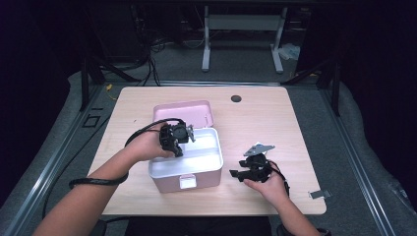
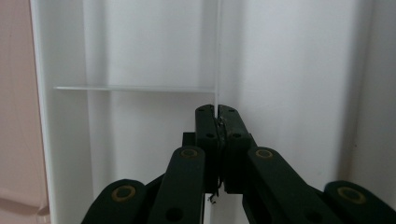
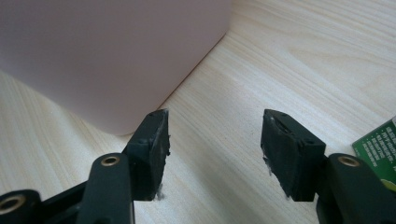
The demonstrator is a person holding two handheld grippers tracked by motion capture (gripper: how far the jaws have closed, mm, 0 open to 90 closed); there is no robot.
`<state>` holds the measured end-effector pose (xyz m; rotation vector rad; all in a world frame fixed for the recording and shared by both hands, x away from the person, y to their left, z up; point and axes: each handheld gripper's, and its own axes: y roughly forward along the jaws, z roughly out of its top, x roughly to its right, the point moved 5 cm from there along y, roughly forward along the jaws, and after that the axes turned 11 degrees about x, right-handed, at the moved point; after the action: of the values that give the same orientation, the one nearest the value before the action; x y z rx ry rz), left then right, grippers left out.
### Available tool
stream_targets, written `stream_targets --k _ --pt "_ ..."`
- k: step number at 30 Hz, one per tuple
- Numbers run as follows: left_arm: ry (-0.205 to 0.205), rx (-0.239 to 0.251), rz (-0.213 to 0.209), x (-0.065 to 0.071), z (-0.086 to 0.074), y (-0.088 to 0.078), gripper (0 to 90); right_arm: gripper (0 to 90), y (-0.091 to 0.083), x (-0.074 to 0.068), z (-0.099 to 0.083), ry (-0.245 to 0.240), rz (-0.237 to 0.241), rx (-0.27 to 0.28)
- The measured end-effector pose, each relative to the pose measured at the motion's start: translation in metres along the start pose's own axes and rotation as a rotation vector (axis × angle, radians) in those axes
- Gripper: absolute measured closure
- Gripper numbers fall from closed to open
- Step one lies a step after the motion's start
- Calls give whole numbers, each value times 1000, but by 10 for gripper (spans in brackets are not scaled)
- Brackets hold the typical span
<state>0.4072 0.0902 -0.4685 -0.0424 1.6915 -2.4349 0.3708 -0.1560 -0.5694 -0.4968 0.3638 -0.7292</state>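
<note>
Left tool [image 1: 178, 139] reaches down into the pink box [image 1: 185, 179] on the table [image 1: 255, 123], its jaws clamped on the thin white divider [image 2: 217, 56] inside the white tray. Right tool [image 3: 214, 149] rests on the table just beside the box, jaws apart with nothing between them.

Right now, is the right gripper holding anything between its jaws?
No, the right gripper has its jaws apart with only bare wooden table between them, beside the pink box.
</note>
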Motion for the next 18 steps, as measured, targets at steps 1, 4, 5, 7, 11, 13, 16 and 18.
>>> stream_targets --k 1,4,5,7,11,13,16,18 --pt "0 0 0 0 0 0 880 418 0 0 0 1 0 0" --pt "10 -8 9 0 -1 -1 880 418 0 0 0 -1 1 -1" --pt "10 -8 9 0 -1 -1 879 418 0 0 0 -1 1 -1" --pt "25 -7 28 0 -1 -3 879 418 0 0 0 1 2 -3" --pt "33 -5 34 1 0 -5 883 418 0 0 0 0 1 -1" --pt "37 3 46 2 0 -9 886 418 0 0 0 -1 0 -2" --pt "43 10 64 2 1 -14 892 418 0 0 0 -1 1 -1" --pt "40 14 64 2 2 -18 893 418 0 0 0 -1 0 -2"
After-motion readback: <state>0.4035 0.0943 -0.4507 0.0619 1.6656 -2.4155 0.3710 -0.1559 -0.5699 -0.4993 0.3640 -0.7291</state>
